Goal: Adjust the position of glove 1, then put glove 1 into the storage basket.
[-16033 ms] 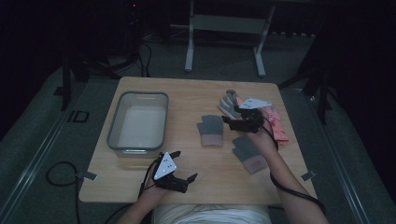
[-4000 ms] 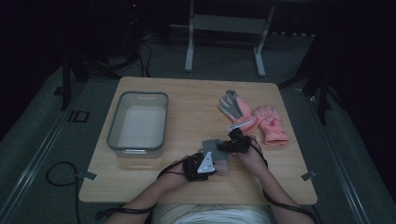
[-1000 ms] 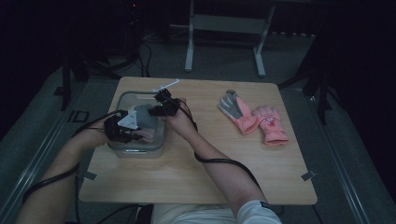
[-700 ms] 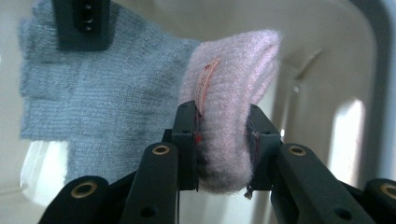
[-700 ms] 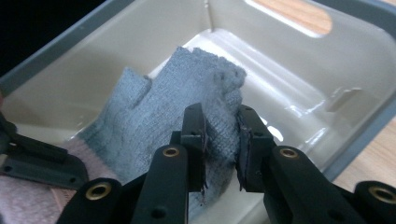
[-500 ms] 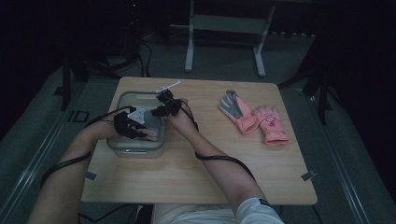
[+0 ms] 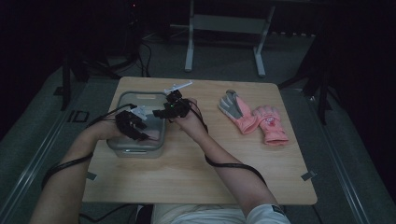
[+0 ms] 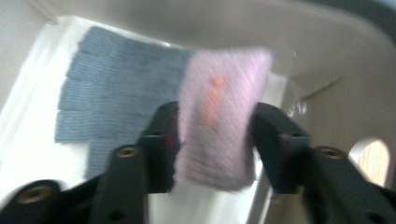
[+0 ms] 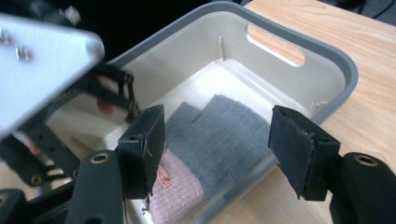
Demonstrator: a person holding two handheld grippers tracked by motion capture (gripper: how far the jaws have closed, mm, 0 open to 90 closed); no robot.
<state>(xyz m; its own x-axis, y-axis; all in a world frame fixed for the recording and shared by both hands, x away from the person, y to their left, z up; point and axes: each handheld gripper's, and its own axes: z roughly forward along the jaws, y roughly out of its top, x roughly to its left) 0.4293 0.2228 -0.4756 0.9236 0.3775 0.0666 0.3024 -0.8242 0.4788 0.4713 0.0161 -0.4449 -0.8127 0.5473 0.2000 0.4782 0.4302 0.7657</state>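
Grey-and-pink knit glove point(image 9: 210, 144) lay on the floor of the bin point(image 7: 122, 100) by the table's left edge as my left gripper point(image 8: 212, 140) and right gripper point(image 9: 224, 154) had just been opening, cuff loose between the left jaws, right jaws empty, so I judged that drop done.

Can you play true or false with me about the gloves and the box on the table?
1. The grey knit glove with the pink cuff lies inside the grey bin. True.
2. The right hand-held gripper squeezes the glove. False: its jaws stand apart above the bin, with nothing between the pads.
3. Two pink gloves lie on the wooden table, outside the bin. True.
4. The left hand-held gripper is over the pink gloves. False: it reaches into the bin, its jaws on either side of the pink cuff.
5. The bin is full of water. False: it holds the knit glove.
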